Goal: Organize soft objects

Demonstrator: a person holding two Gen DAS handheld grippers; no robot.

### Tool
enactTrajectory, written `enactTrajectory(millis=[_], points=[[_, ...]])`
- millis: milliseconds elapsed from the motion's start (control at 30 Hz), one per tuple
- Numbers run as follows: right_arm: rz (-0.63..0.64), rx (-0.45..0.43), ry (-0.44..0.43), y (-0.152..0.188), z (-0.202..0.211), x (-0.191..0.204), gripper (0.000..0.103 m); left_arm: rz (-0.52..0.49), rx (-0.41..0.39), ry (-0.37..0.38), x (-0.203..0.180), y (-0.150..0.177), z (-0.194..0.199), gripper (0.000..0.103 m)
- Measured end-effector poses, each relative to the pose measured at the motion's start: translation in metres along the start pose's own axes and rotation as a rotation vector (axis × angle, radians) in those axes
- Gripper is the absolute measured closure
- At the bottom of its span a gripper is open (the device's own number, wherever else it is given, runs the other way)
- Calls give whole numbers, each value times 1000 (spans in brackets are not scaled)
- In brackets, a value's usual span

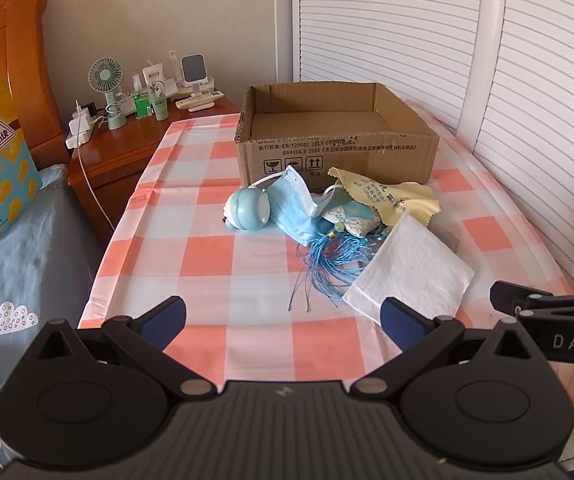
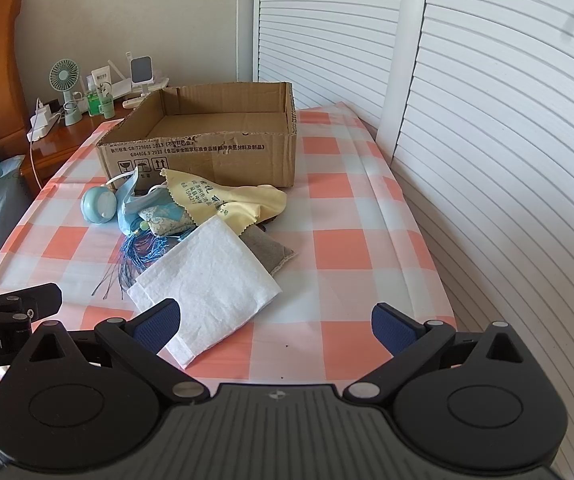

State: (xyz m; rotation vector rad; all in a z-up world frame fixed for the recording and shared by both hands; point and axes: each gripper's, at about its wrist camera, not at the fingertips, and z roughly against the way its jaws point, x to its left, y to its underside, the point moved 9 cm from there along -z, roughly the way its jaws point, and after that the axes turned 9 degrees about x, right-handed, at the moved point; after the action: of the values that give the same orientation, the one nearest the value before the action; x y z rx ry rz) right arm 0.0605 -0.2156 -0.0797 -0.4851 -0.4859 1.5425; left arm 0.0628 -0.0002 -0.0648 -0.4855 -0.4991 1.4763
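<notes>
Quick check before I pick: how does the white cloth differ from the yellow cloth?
The white cloth is plain and lies flat, folded, nearest the grippers; the yellow cloth carries printed text, has zigzag edges, and lies rumpled against the cardboard box. The white one overlaps the grey pouch; the yellow one overlaps the patterned sachet. Both are thin, soft and still outside the box.

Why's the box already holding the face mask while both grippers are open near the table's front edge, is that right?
Not right: the cardboard box is empty. The right wrist view shows its bare floor, and the face mask lies on the tablecloth in front of it, in the pile. The rest holds: left gripper and right gripper are both open near the front edge.
</notes>
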Motion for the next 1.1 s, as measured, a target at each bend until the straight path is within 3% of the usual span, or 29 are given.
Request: enactTrajectory(millis=[1100], points=[[6,-6,-3,-2,5,2,0,-20,-5,-2,-6,-4,5,1]])
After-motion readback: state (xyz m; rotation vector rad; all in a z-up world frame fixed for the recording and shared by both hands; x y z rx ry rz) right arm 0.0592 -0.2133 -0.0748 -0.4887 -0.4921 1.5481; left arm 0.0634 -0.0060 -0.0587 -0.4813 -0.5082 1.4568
